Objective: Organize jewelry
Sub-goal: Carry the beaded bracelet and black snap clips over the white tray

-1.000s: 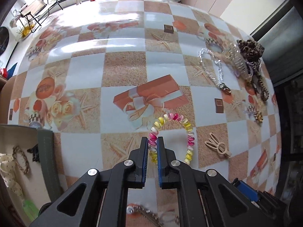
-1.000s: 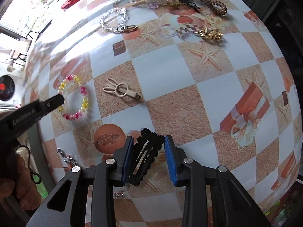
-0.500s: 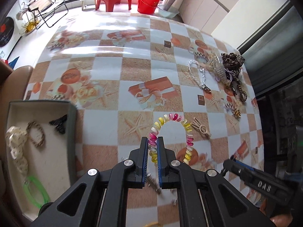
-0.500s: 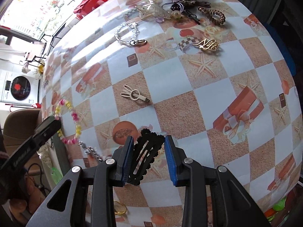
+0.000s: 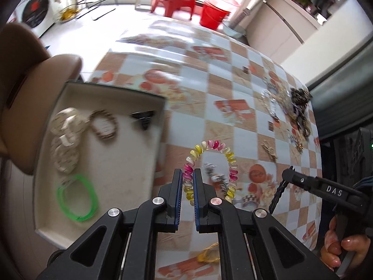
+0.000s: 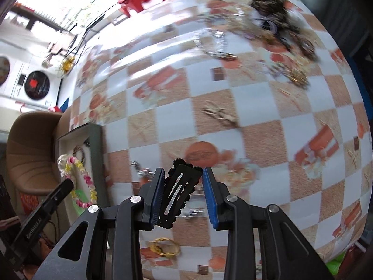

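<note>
My left gripper [image 5: 188,182] is shut on a pink, yellow and white spiral hair tie [image 5: 215,145] and holds it in the air just right of the open tray [image 5: 49,121]. The tray holds a cream band [image 5: 64,140], a brown ring [image 5: 102,123], a black clip [image 5: 142,117] and a green ring [image 5: 77,198]. My right gripper [image 6: 184,186] is shut on a black scalloped snap clip [image 6: 179,193] above the table. The left gripper [image 6: 60,191] with the hair tie [image 6: 79,177] shows at the left of the right wrist view.
Loose pieces lie on the checked tablecloth: a beige clip [image 6: 219,114], a silver chain [image 6: 214,44], a gold ring [image 6: 164,247] and a dark pile of hair ties [image 6: 277,9] at the far right. A brown chair [image 5: 28,88] stands beside the tray.
Both grippers have risen and swung left toward the tray, each keeping its item. The tray now fills the left of the left wrist view.
</note>
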